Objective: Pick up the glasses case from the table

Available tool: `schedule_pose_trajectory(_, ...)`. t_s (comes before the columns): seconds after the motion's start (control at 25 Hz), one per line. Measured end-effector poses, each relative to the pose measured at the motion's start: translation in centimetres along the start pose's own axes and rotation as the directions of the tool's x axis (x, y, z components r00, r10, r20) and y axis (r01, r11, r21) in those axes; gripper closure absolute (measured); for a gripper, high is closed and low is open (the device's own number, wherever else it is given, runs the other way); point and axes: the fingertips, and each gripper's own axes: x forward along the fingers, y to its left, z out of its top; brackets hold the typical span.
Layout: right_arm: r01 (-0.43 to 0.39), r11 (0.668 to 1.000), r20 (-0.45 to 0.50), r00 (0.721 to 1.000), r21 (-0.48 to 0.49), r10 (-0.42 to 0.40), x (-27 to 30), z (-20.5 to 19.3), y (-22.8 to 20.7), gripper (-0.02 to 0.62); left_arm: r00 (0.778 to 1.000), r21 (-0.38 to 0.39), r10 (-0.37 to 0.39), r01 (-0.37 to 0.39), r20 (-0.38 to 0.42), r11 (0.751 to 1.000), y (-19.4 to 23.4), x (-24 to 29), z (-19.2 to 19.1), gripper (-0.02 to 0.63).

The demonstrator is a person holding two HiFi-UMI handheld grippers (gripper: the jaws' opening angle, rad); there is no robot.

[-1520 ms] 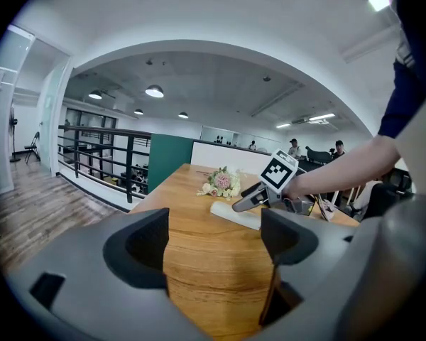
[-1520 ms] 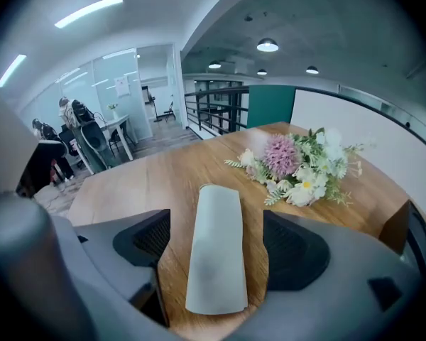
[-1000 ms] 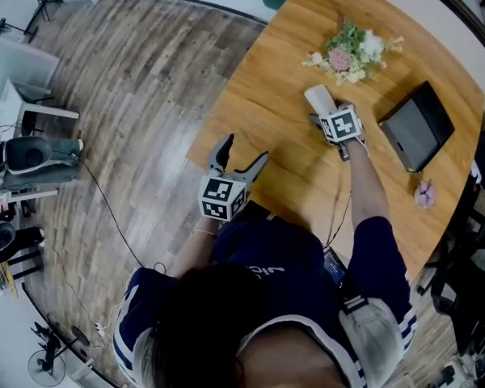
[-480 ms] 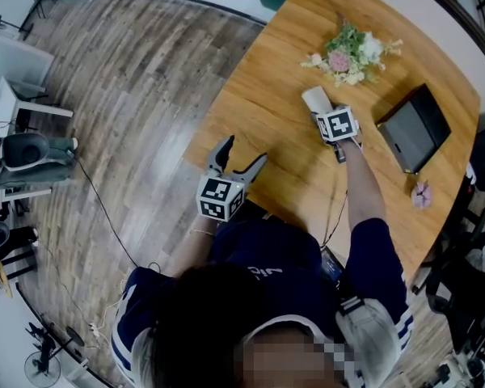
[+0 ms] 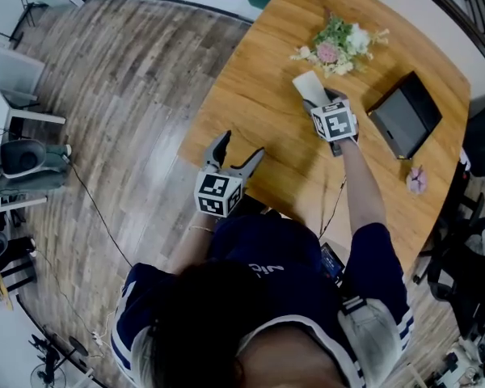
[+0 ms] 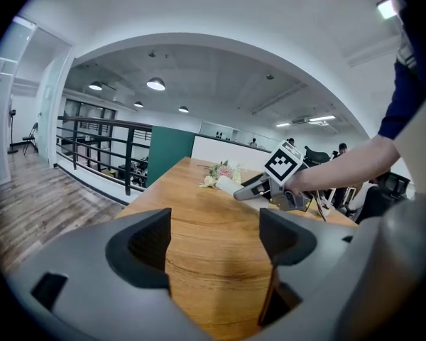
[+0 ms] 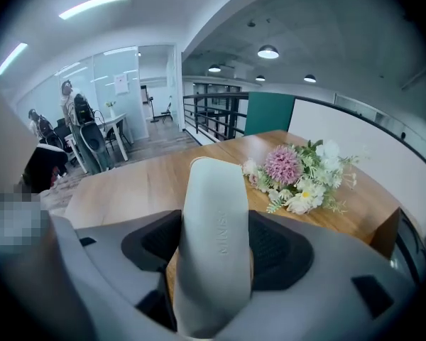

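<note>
1. Gripping its prize at the far side of the wooden desk (image 5: 250,103), the right gripper (image 5: 319,99) holds the single pale glasses case (image 5: 307,86), just near of the one bunch of flowers (image 5: 335,43). Also on the desk are one dark flat device (image 5: 404,115) to the right and one small pink item (image 5: 416,180). The left gripper (image 5: 236,153), one of two in play, hovers over the desk's near left edge.

2. Seen from the left gripper view, that gripper's jaws stand apart with only bare desk between them. Beyond, the case appears to hang just clear of the desk.

3. Seen from the right gripper view, the jaws, having just been closing, clamp the case across its narrow width near one end. Its shell looks stiff, smooth and light, so it should bear a firm squeeze. The rounded, slick sides could slide, though. The long free end may also droop, and a hold nearer the middle would likely be steadier.
</note>
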Motion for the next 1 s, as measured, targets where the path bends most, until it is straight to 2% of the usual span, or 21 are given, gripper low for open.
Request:
schedule_pose_trajectory(0.28,0.031,0.999,0.056,0.998,-0.022,-0.03,-4.4,0.2,1.0,0.293,0.999,0.014,-0.044,0.044,0.015,0.999,-2.2,-0.4,0.0,0.216)
schedule_pose_trajectory(0.52,0.079,0.996,0.14,0.988,-0.041,-0.072,-8.9,-0.3,1.6,0.293,0.996,0.034,-0.09,0.089,0.024,0.995,-4.9,-0.2,-0.2,0.216)
schedule_pose_trajectory(0.84,0.166,0.986,0.254,0.955,-0.034,-0.152,-15.1,-0.7,2.8,0.293,0.989,0.047,-0.145,0.143,0.04,0.989,-7.8,-0.3,-0.3,0.216)
schedule_pose_trajectory(1.0,0.218,0.976,0.303,0.93,-0.002,-0.207,-18.1,-1.5,3.0,0.293,0.984,0.056,-0.17,0.167,0.053,0.984,-9.2,-0.3,-0.3,0.216)
